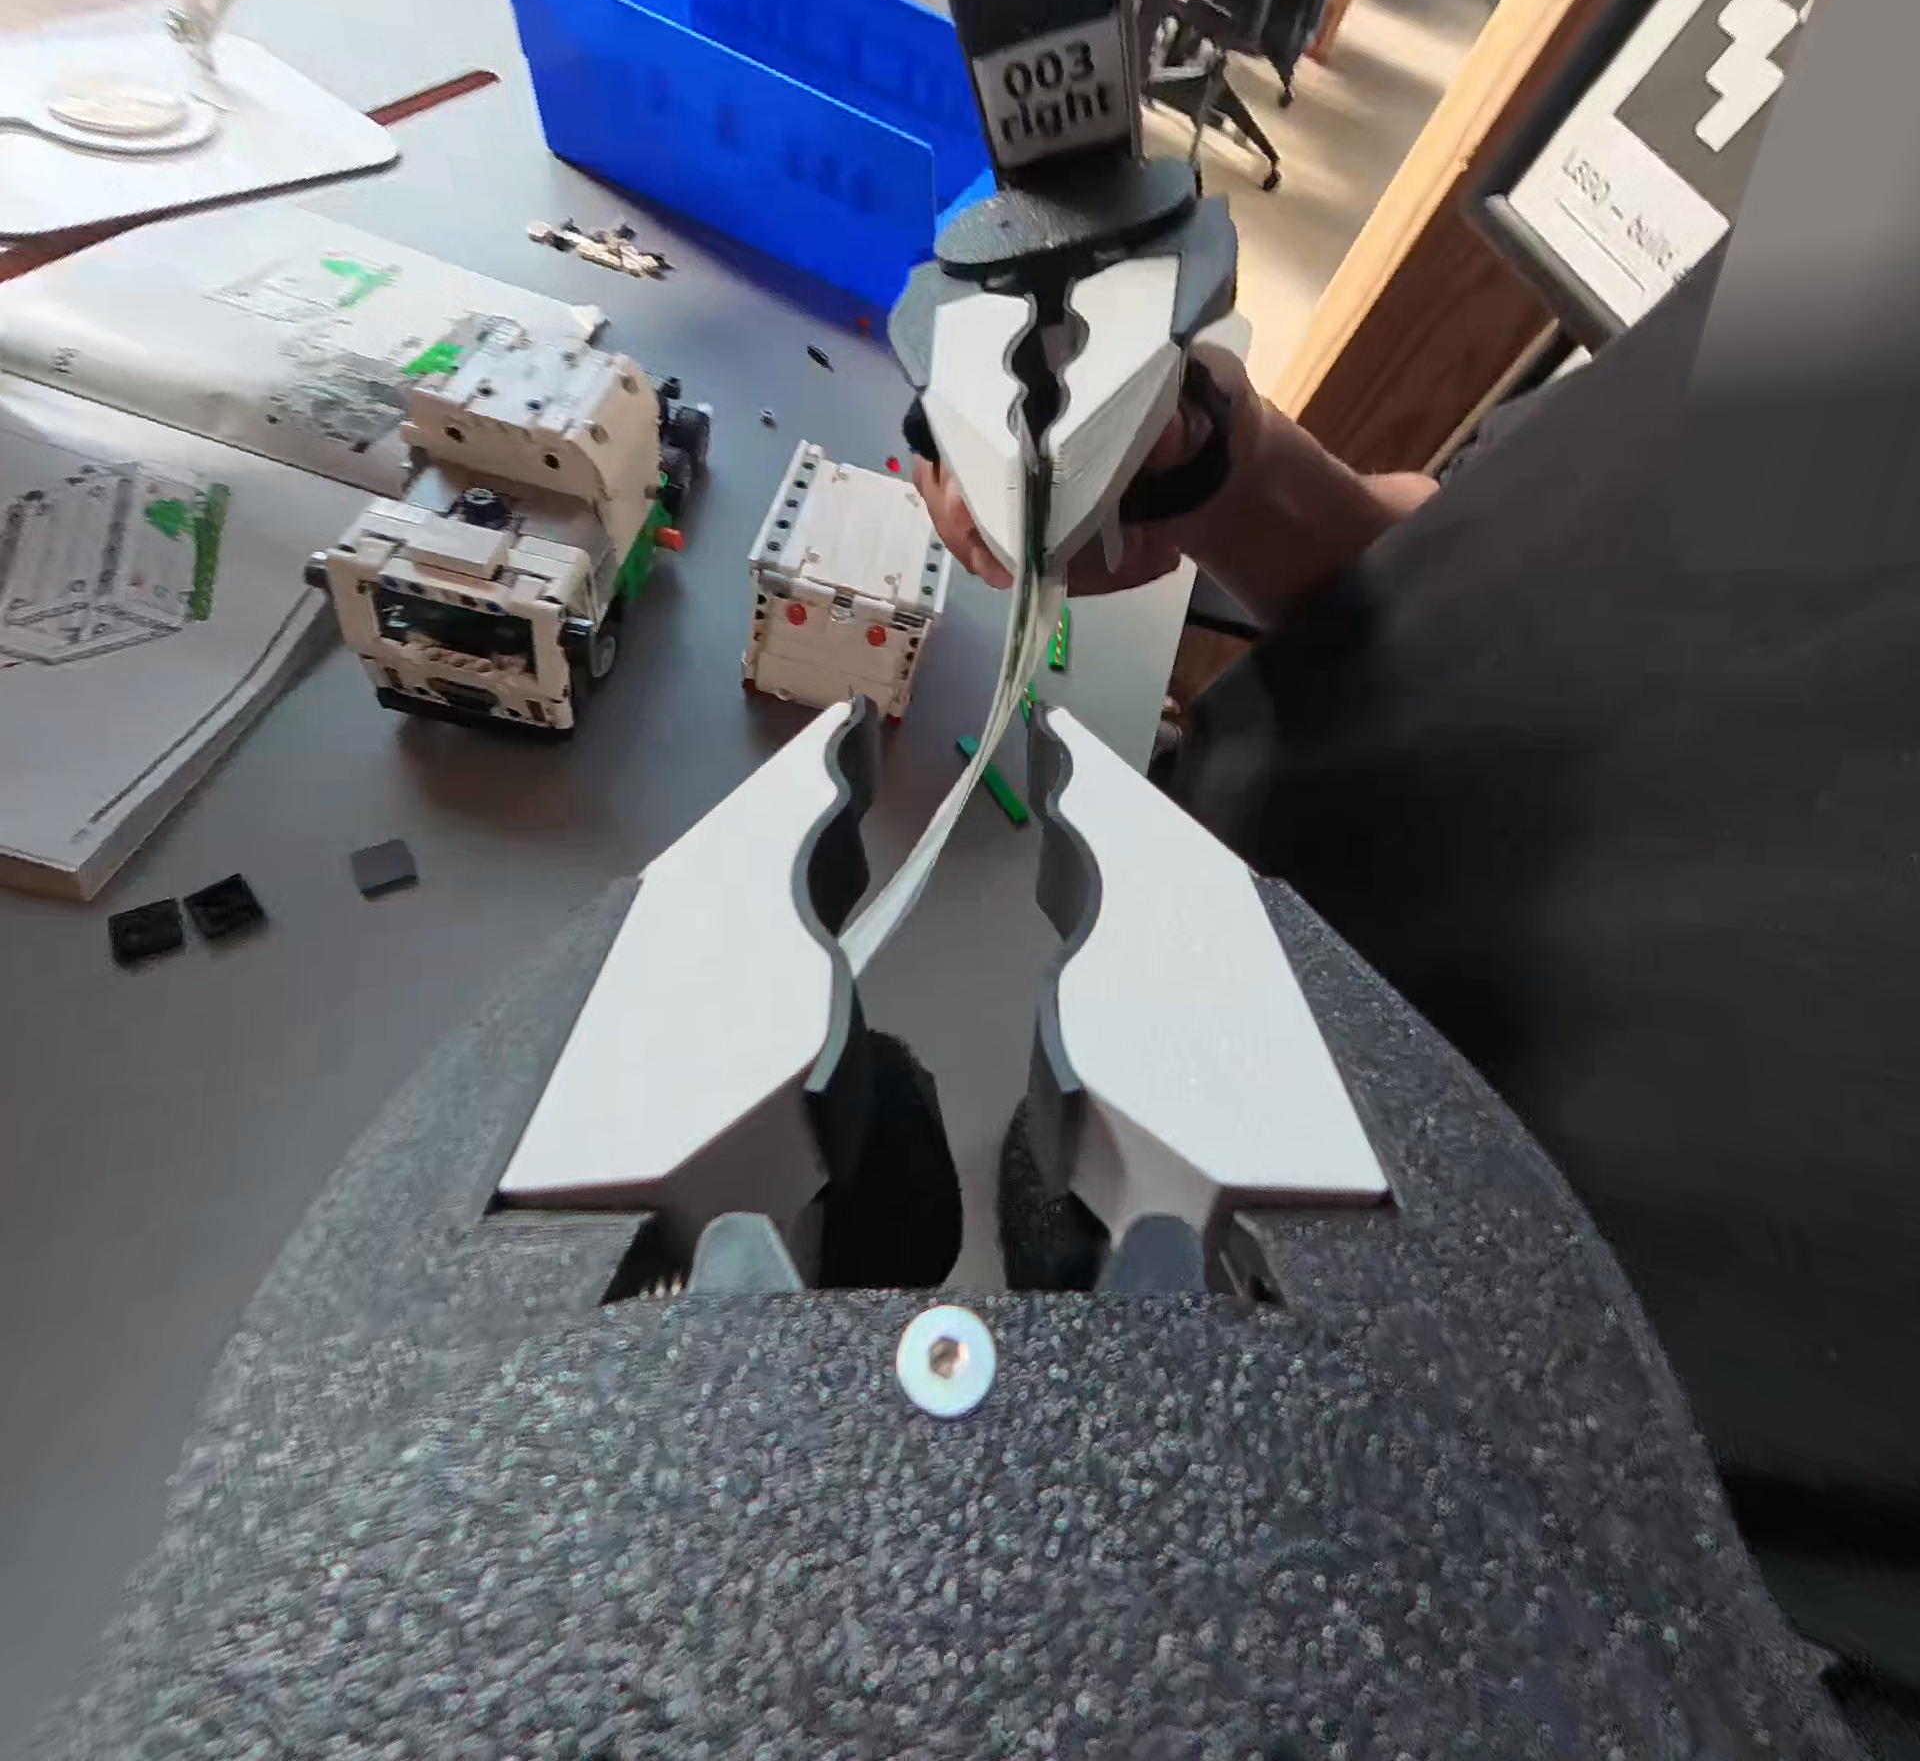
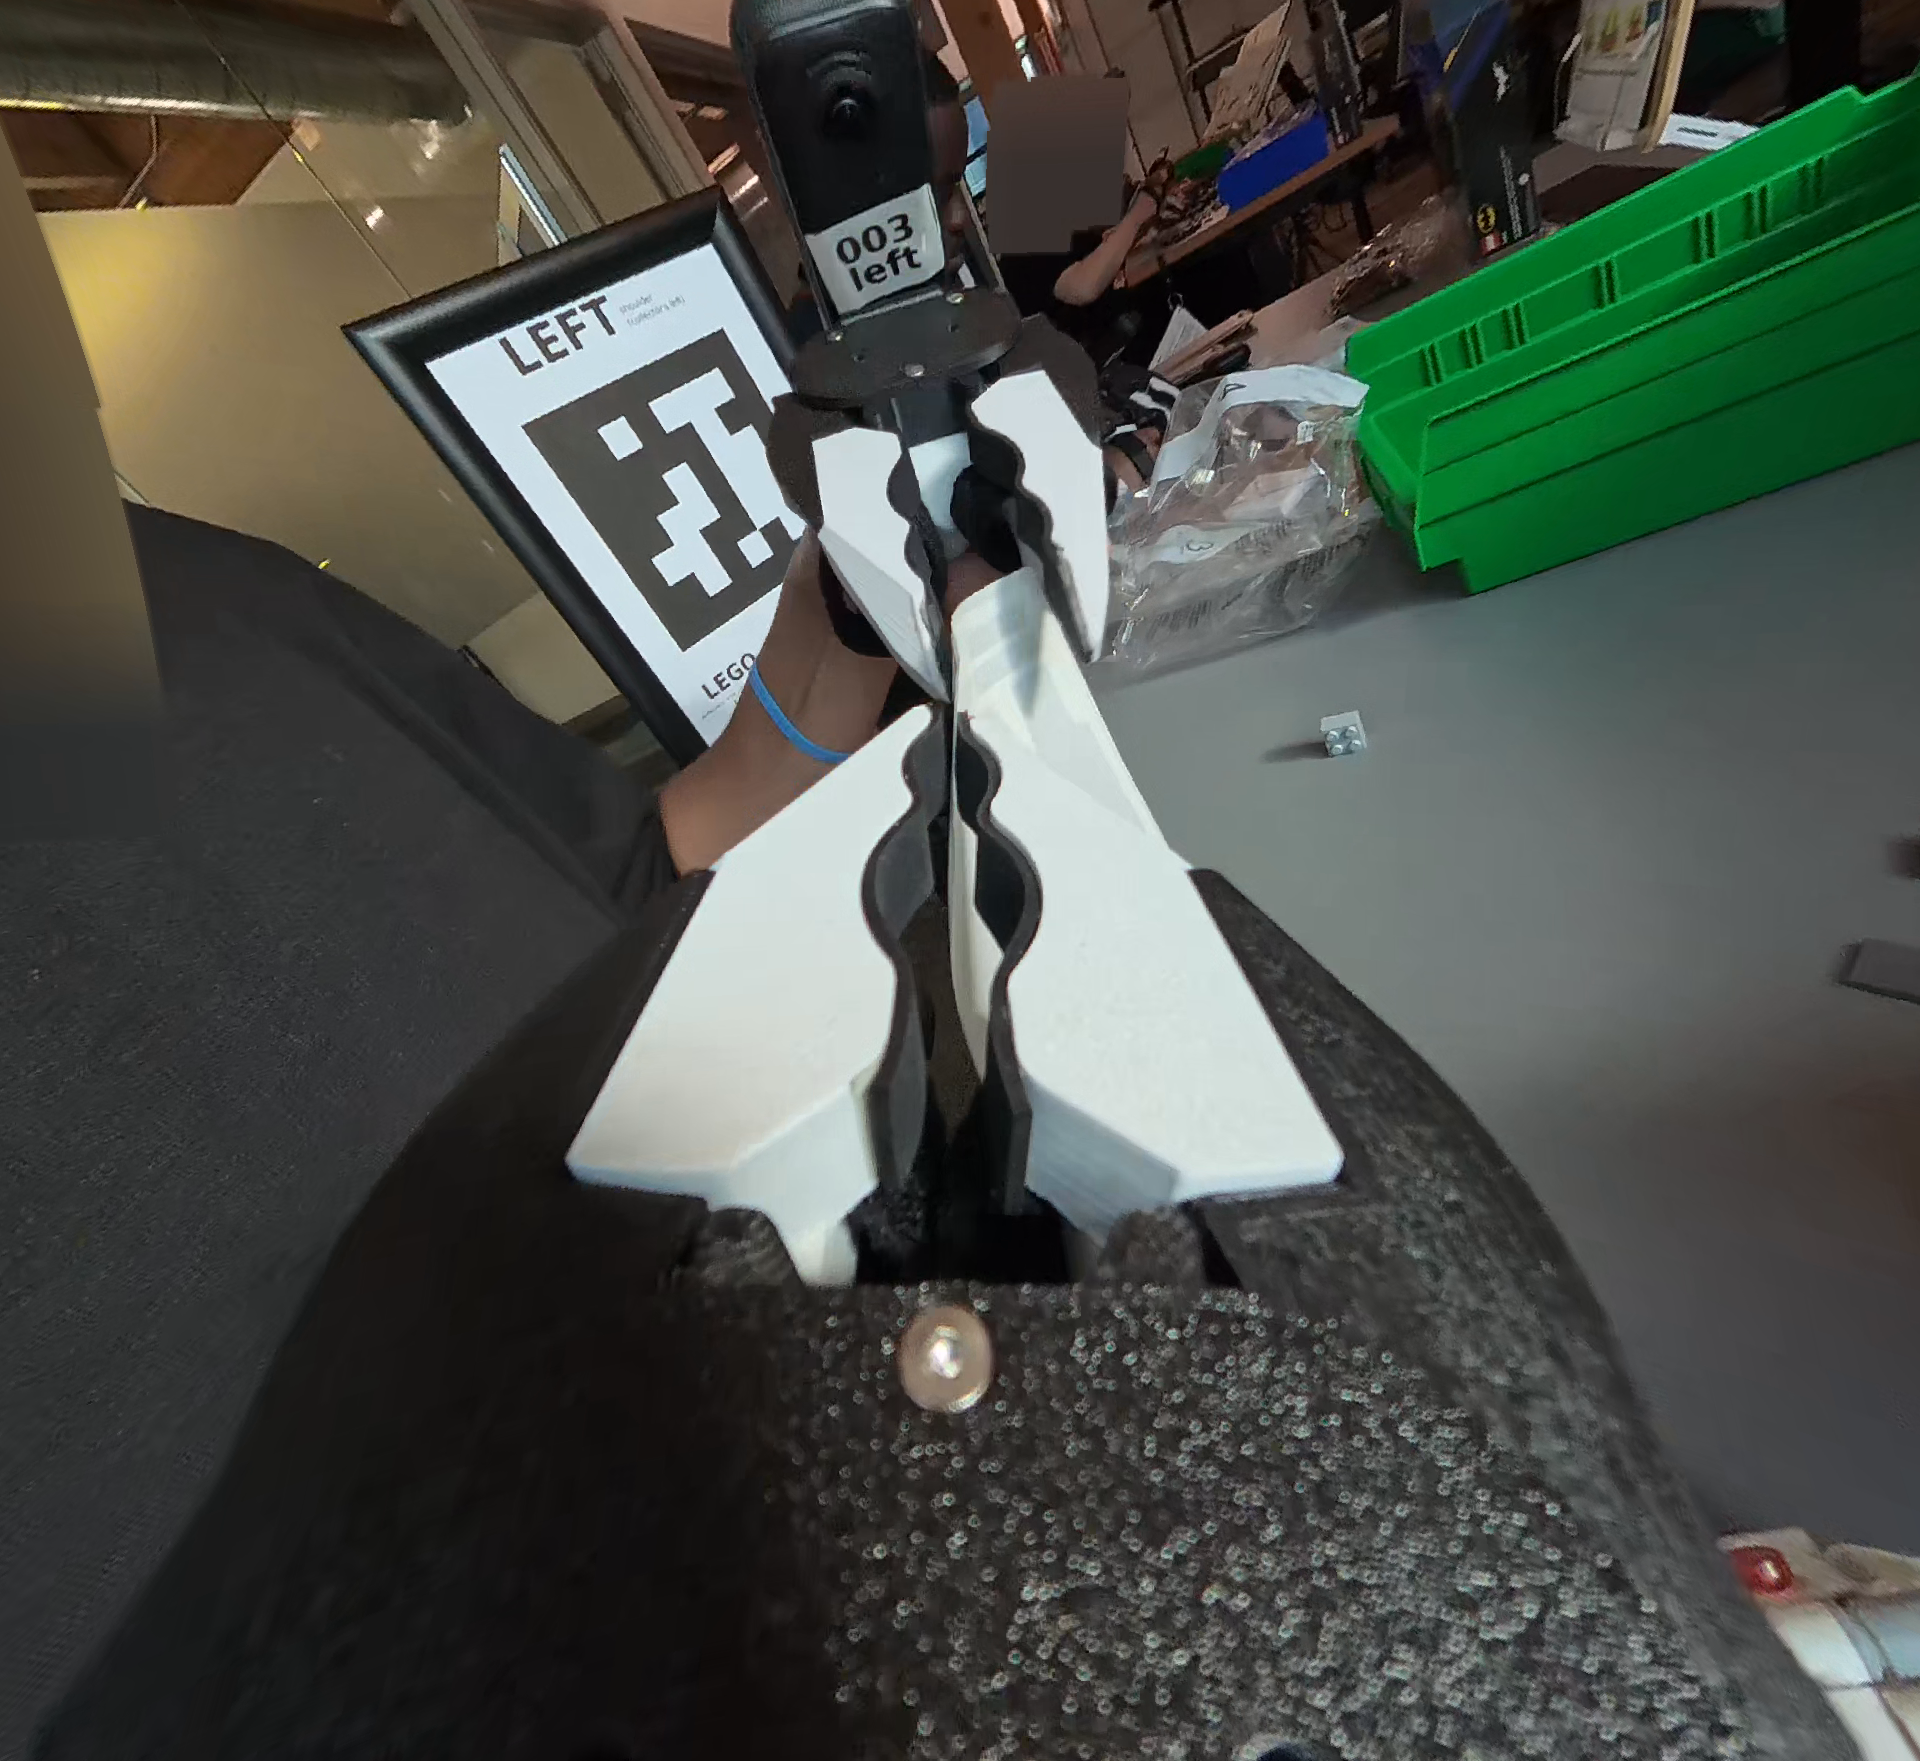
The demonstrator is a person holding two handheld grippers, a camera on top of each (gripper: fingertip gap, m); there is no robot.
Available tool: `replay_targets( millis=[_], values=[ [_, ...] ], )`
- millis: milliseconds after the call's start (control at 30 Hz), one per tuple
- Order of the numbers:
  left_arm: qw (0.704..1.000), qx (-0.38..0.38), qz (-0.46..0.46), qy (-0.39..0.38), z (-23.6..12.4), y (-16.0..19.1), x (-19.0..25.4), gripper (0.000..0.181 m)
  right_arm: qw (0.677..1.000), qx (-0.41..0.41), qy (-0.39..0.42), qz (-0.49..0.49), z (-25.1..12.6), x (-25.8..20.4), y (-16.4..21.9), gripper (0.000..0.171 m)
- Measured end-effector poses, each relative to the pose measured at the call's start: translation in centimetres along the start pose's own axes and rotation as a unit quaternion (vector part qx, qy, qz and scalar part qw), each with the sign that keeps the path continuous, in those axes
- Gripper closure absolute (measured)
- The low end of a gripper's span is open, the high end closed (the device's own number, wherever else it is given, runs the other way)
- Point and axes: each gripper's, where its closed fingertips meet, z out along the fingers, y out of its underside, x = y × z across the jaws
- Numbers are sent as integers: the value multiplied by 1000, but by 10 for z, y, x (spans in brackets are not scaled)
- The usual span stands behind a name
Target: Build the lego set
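1. Currently, the right gripper [image 1: 1034, 558] has its fingers pressed together on the upper end of a thin white flexible sheet [image 1: 940, 838], which it holds in the air above the dark grey desk [image 1: 416, 984]. The lower end of the sheet hangs between the spread fingers of the left gripper [image 1: 951, 724] and seems to touch only the inner side of one finger.
2. The sheet is already bent in a curve. If the left fingers close while it lies slanted, it may be creased or folded.
3. If the two grippers then pull apart or twist, the thin sheet could tear or slide out of the right pinch, because only a narrow edge is held.
4. If it slips, it would fall near the thin green lego pieces [image 1: 1003, 792] at the desk edge, and perhaps off the desk.
5. The white box-shaped lego module [image 1: 847, 589] and the white and green lego truck [image 1: 499, 568] stand near, behind the left fingers. A wide swing of either gripper could knock them and loosen parts.
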Motion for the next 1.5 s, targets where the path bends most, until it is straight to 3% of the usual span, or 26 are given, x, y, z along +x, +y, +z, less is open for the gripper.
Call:
replay_targets(
  millis=[100, 433, 567, 667, 700, 767, 800, 967, 1133, 1300, 1500],
  values=[
    [999, -36, 23, 34, 9, 7, 11, 181, 1000, -11, 8, -6, 0, 2, 4, 171],
    [998, 13, -6, 66, 10, 4, 17, 181, 999, -11, 46, 4, -3, 17, 10, 170],
    [997, 46, -52, 38, 6, 1, 2, 181, 978, 16, 192, -77, -24, 43, -9, 138],
    [994, 67, -91, 12, 2, 3, -12, 181, 942, 28, 276, -188, -36, 30, -27, 152],
    [993, 70, -98, 11, 2, 4, -14, 181, 951, 13, 252, -181, -27, 19, -24, 152],
    [992, 75, -100, 17, 5, 4, -11, 181, 972, -34, 191, -131, -3, 6, -7, 122],
    [992, 76, -100, 22, 7, 4, -9, 181, 975, -41, 180, -123, 4, 6, -2, 115],
    [991, 85, -85, 51, 14, -3, 6, 181, 971, -62, 181, -140, 15, 14, 9, 108],
    [991, 92, -52, 82, 18, -7, 20, 181, 991, -40, 95, -91, 20, -2, 9, 117],
    [987, 113, -36, 112, 19, -13, 28, 181, 1000, -4, 4, -15, 16, -13, 6, 138],
    [985, 119, -24, 125, 23, -15, 32, 181, 999, 23, -35, 24, 9, -11, 1, 155]
  ],
)
